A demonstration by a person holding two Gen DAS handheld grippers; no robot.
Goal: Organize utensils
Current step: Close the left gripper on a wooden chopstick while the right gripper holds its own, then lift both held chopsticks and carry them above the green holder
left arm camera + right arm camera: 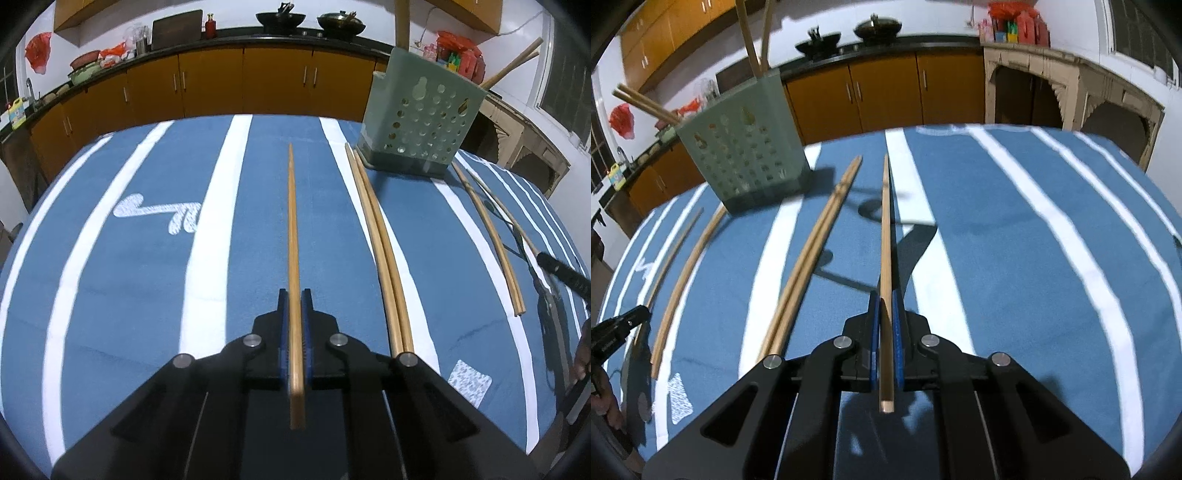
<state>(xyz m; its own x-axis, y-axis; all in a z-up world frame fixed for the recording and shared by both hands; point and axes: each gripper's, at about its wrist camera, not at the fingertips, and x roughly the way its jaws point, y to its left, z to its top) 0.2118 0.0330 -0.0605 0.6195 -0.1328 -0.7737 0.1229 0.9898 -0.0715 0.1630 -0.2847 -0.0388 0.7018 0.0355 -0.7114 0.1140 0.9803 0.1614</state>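
My left gripper [295, 295] is shut on a wooden chopstick [293, 229] that points forward above the blue striped cloth. My right gripper [885, 297] is shut on another wooden chopstick [885, 221], also pointing forward. A pale green perforated utensil holder [421, 110] stands at the far right of the table with chopsticks in it; it shows in the right wrist view [746, 147] at the far left. A pair of chopsticks [380, 243] lies on the cloth beside the holder, seen also in the right wrist view [812, 251]. Another chopstick [491, 236] lies further right.
The table has a blue cloth with white stripes [210, 240]. Behind it run orange kitchen cabinets [207, 85] with woks on the counter. The other gripper's tip [620, 328] shows at the left edge of the right wrist view. A thin chopstick [670, 254] lies near the table's left edge.
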